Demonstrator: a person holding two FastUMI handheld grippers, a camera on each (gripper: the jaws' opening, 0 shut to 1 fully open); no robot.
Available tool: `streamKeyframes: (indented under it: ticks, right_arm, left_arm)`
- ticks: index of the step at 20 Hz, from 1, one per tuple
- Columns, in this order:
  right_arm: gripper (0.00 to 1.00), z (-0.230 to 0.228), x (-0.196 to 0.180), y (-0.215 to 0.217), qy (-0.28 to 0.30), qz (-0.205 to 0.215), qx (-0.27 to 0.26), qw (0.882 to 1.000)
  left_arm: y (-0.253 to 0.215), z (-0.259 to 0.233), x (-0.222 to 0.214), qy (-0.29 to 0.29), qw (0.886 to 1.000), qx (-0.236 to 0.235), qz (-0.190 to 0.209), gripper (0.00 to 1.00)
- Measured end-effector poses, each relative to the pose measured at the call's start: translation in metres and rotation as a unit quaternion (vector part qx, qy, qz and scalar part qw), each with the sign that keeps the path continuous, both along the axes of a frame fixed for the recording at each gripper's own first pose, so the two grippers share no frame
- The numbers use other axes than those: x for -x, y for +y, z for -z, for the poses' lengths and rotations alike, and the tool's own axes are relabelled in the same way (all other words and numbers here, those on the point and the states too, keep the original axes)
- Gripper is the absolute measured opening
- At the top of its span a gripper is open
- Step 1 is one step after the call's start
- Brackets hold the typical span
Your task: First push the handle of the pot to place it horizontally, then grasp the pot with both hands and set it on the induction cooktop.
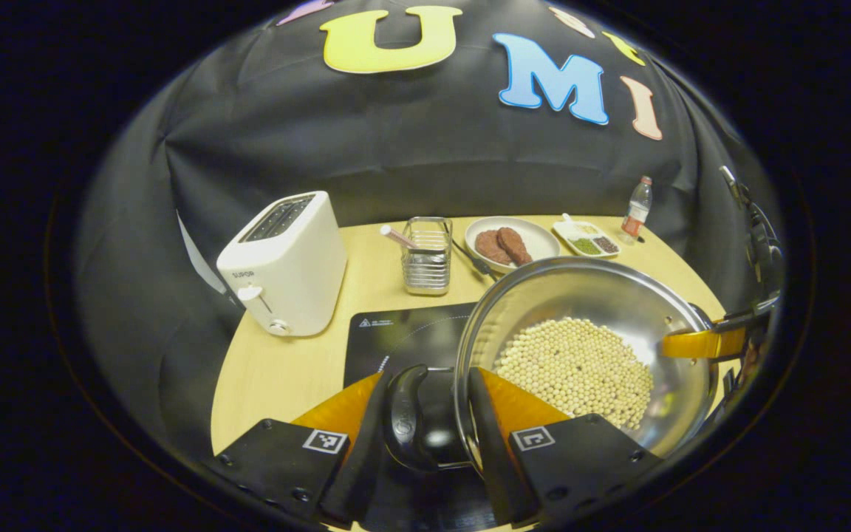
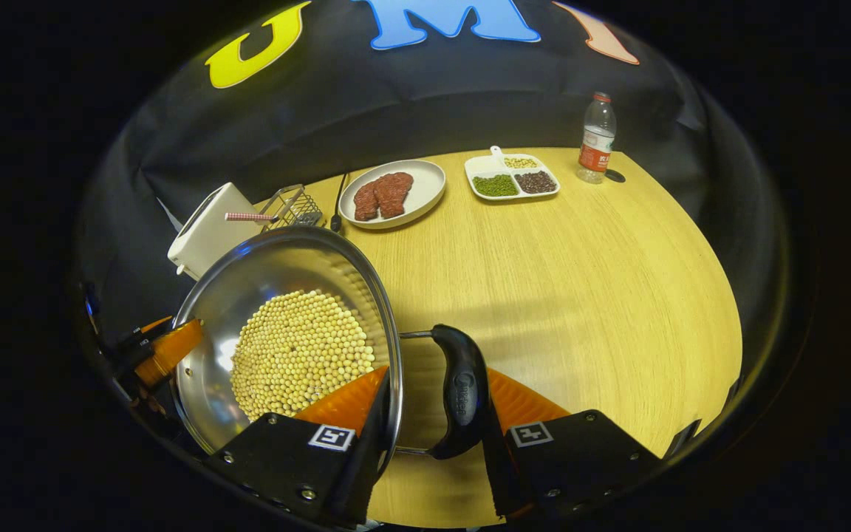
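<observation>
One shiny round stainless-steel pot (image 1: 580, 347), two black curved side handles, one pile of pale yellow soybeans (image 1: 577, 369) covering its bottom. One flat black induction cooktop (image 1: 403, 336) on the light wooden bench (image 1: 278, 377). One white two-slot toaster (image 1: 285, 262), one small wire basket (image 1: 427, 255) with a pink-striped stick in it, one round white plate (image 1: 536, 236) carrying two brown meat patties (image 1: 503, 246), one white divided dish (image 1: 588, 238) with three portions of beans, one clear plastic bottle (image 1: 637, 207) with a red label, one dark utensil lying beside the plate.

The pot looks polished and mirror-like inside, wide rim, shallow curved wall, beans heaped slightly off-centre. In the left gripper view it sits partly over the cooktop's near right portion; cannot tell whether it rests on it or is lifted. In the right gripper view the pot (image 2: 285, 340) is at lower left, bench (image 2: 580, 295) open to the right.

Left gripper (image 1: 423, 421): jaws clamped on the pot's near black handle (image 1: 414, 417), one finger on each side of it, right finger against the rim. Right gripper (image 2: 425, 425): jaws straddle the other black handle (image 2: 461, 391) and the rim, left finger at the pot wall, right finger against the handle; looks clamped. In the left gripper view the right gripper (image 1: 713, 341) shows at the pot's far rim.
</observation>
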State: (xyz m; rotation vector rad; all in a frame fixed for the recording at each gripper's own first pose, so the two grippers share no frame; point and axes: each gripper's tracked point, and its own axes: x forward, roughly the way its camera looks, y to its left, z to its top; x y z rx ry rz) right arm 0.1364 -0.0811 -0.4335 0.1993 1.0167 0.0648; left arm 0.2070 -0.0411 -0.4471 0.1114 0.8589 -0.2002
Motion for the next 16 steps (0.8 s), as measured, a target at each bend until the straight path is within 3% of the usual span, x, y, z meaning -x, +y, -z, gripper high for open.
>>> streamKeyframes:
  ticks: [5, 16]
  right_arm:
    - [0.62, -0.005, 0.001, -0.002, 0.004, -0.005, 0.000, 1.000]
    - [0.62, -0.002, 0.001, 0.003, 0.009, -0.016, -0.004, 1.000]
  left_arm:
    - [0.004, 0.000, -0.002, 0.004, 1.000, 0.006, -0.004, 0.66]
    - [0.011, -0.009, -0.004, 0.009, 1.000, 0.010, -0.012, 0.63]
